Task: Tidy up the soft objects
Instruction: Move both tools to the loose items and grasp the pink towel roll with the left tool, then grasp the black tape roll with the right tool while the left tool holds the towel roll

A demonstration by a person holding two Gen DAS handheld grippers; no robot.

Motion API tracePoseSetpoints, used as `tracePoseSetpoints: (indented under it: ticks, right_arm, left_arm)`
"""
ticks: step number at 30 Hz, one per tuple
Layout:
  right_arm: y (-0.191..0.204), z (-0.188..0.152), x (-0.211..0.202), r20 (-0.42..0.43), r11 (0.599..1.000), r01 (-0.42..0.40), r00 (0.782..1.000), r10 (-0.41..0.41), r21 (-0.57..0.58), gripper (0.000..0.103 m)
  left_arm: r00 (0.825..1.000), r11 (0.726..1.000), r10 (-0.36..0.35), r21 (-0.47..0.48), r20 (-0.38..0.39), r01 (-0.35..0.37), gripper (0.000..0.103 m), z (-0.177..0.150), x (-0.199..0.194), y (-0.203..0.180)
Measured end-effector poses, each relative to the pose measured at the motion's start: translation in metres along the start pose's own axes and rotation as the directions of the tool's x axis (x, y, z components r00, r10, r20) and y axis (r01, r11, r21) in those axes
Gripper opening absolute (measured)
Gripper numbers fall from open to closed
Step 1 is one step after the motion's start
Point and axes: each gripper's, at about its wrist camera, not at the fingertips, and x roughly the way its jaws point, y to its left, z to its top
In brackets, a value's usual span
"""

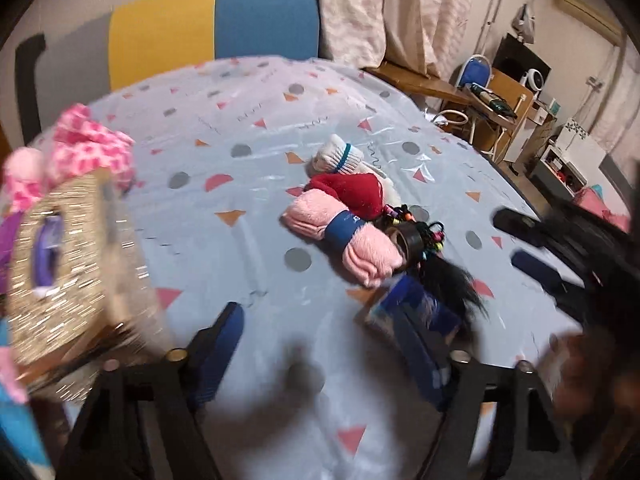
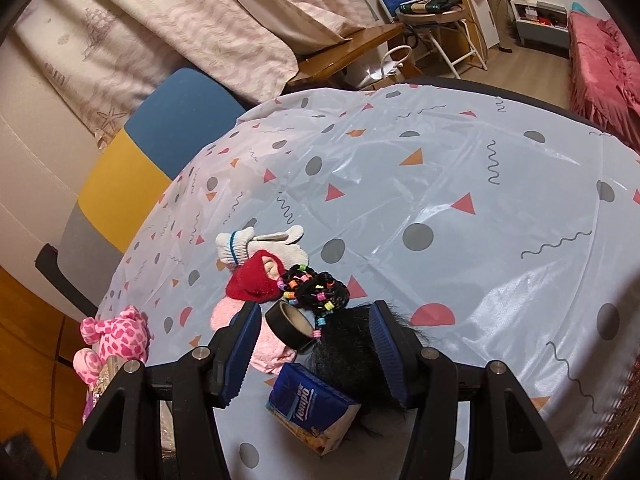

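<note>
Your left gripper [image 1: 320,340] hangs with its jaws apart over bare tablecloth [image 1: 240,128], holding nothing, its frame blurred. Your right gripper [image 2: 316,344] stands half-spread above the heap, and its pads look clear of everything beneath, though the black furry piece [image 2: 344,356] reaches up close to the right one.

Directly below lie a roll of black tape [image 2: 290,326] and, nearer you, a blue tissue pack [image 2: 308,410]. Just beyond sit beaded black hair ties [image 2: 316,288], a red knit hat [image 2: 256,278], a white glove [image 2: 256,246] and a rolled pink towel [image 1: 340,236] with a blue band, all touching, apparently gathered for sorting.

At the table's far left edge a glittery basket [image 1: 72,264] already carries a pink spotted plush toy [image 2: 114,336], likely the collection point. The soft pieces in the heap are not yet moved.
</note>
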Motion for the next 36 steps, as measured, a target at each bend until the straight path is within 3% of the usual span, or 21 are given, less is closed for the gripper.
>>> tracePoseSetpoints:
  ticks: [7, 11, 16, 18, 20, 21, 28, 36]
  right_arm:
    - [-0.001, 0.000, 0.002, -0.019, 0.999, -0.045, 0.999, 0.045, 0.017, 0.057]
    - [-0.001, -0.001, 0.005, -0.038, 0.997, -0.067, 0.997, 0.068, 0.026, 0.057]
    - [-0.001, -0.002, 0.009, -0.063, 0.996, -0.080, 0.995, 0.082, 0.037, 0.057]
    - [-0.001, -0.003, 0.010, -0.070, 0.996, -0.081, 0.994, 0.083, 0.035, 0.057]
    - [-0.001, -0.003, 0.011, -0.075, 0.996, -0.083, 0.994, 0.085, 0.035, 0.057]
    - [-0.001, -0.003, 0.011, -0.076, 0.996, -0.082, 0.994, 0.084, 0.034, 0.057]
    - [-0.002, -0.002, 0.012, -0.072, 0.997, -0.073, 0.995, 0.076, 0.038, 0.058]
    - [-0.001, -0.004, 0.011, -0.079, 0.998, -0.066, 0.995, 0.068, 0.023, 0.057]
  left_arm:
    - [0.996, 0.987, -0.052, -0.158, -0.070, 0.041, 0.070, 0.038, 0.064, 0.000]
    - [0.993, 0.978, -0.026, -0.208, -0.114, 0.002, 0.071, 0.052, 0.097, -0.001]
    - [0.988, 0.966, -0.048, -0.259, -0.150, 0.008, 0.080, 0.060, 0.130, 0.000]
    - [0.990, 0.977, -0.041, -0.215, -0.132, 0.011, 0.078, 0.061, 0.134, -0.003]
    - [0.991, 0.987, -0.069, -0.152, -0.118, 0.050, 0.052, 0.058, 0.132, -0.009]
    - [0.992, 0.990, -0.063, -0.132, -0.111, 0.048, 0.048, 0.056, 0.129, -0.009]
    - [0.993, 0.999, -0.036, 0.024, -0.108, 0.038, 0.044, 0.030, 0.091, -0.005]
    - [0.981, 0.981, -0.058, 0.174, -0.187, 0.091, 0.044, -0.036, 0.028, 0.011]
